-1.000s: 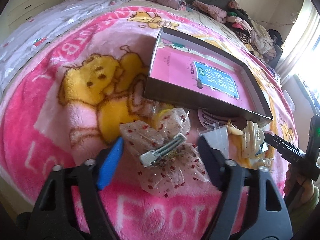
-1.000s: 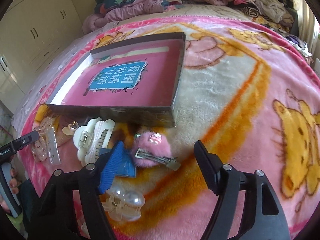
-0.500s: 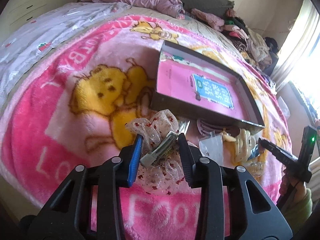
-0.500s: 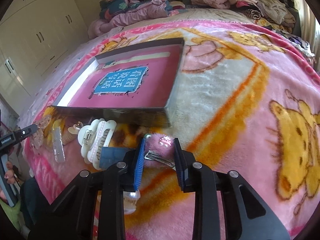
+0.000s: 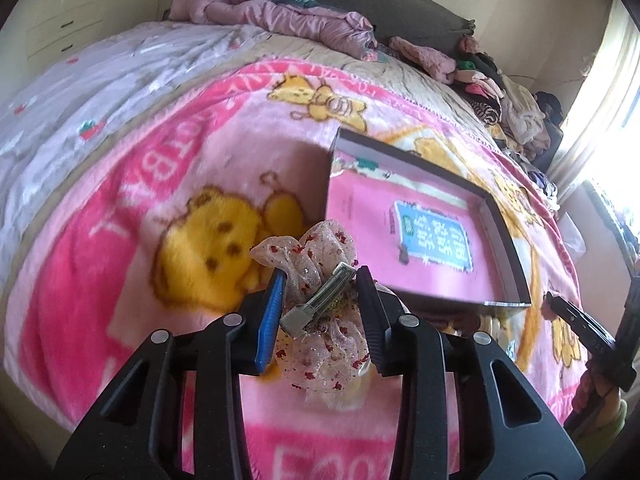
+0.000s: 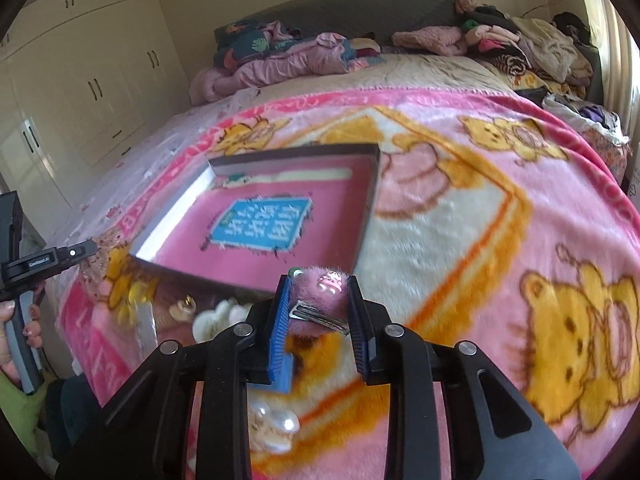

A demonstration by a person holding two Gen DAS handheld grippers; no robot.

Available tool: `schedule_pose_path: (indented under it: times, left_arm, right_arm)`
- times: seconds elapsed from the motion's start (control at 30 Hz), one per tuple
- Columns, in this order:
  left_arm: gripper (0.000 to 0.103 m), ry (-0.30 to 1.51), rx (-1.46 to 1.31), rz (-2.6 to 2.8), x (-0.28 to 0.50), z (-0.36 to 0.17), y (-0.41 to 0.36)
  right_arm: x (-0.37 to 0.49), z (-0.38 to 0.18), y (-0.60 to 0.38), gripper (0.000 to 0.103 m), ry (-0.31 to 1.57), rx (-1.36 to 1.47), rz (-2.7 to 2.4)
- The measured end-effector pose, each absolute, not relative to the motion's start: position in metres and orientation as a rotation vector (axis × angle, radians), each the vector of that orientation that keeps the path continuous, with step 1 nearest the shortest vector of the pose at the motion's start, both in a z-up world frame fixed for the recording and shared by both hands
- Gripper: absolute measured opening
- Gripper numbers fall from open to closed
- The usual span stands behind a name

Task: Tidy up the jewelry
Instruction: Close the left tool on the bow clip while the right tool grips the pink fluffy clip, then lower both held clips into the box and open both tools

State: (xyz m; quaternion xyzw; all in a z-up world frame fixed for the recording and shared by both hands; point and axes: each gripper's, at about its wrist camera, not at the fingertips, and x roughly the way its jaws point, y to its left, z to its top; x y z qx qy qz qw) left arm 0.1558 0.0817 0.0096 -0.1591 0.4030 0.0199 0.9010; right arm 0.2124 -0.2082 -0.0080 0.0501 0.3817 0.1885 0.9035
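Observation:
My left gripper (image 5: 320, 280) is shut on a sheer bow hair clip with red dots (image 5: 320, 248) and holds it above the blanket, just left of the shallow box with a pink lining (image 5: 420, 224). My right gripper (image 6: 318, 286) is shut on a pink fuzzy hair clip (image 6: 320, 292) and holds it above the blanket at the near right corner of the same box (image 6: 280, 216). The right gripper's tip also shows in the left wrist view (image 5: 576, 320), and the left gripper's tip in the right wrist view (image 6: 68, 256).
More clips lie on the pink bear blanket (image 6: 480, 240) below the box: a white claw clip (image 6: 220, 316), a pearl clip (image 6: 276, 428), a blue piece (image 6: 286, 376). Clothes (image 6: 500, 40) are piled at the bed's far end. Wardrobes (image 6: 80, 80) stand at left.
Both grippers closed on their clips and lifted them off the blanket, moving up towards the box. The bow and the fuzzy clip now hang between the fingers.

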Motion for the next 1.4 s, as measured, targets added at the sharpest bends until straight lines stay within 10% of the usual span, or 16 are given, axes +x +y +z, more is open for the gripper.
schedule_pose_path:
  times: [1.17, 1.4]
  left_arm:
    - [0.031, 0.973, -0.145, 0.022, 0.268, -0.028, 0.003]
    - [0.045, 1.005, -0.197, 0.041, 0.261, -0.049, 0.019]
  right_arm:
    - [0.338, -0.035, -0.103, 0.026, 0.909, -0.112, 0.454]
    - [0.342, -0.042, -0.092, 0.029, 0.919, -0.139, 0.463]
